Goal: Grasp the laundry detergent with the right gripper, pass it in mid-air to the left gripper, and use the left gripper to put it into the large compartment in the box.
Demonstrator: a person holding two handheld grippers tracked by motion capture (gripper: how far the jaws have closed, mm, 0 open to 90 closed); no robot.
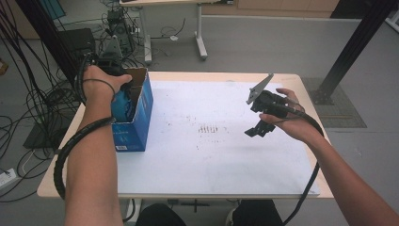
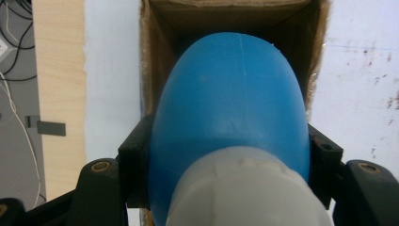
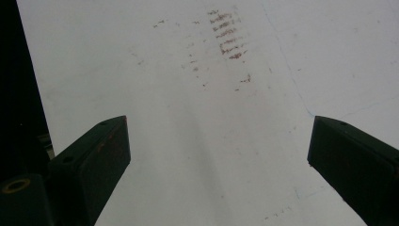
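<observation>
A blue plastic bottle [image 2: 230,94] with a white cap [image 2: 244,188] hangs bottom-first in the mouth of an open cardboard box [image 2: 155,56]. My left gripper [image 2: 230,155] is shut on it, one jaw on each side just below the cap. From above, the blue-sided box [image 1: 136,127] stands at the table's left edge, and a hand covers most of the bottle [image 1: 123,104]. My right gripper [image 1: 258,129] hovers open over the right part of the white sheet [image 1: 211,160]. Nothing lies between its fingers [image 3: 94,155], which stand wide apart.
The white sheet covers most of the wooden table [image 1: 291,79] and carries brownish smudges [image 1: 211,128] at its middle. Cables and equipment [image 1: 28,94] crowd the floor at the left. A second table's legs [image 1: 201,42] stand behind, and a black post [image 1: 348,52] rises at the back right.
</observation>
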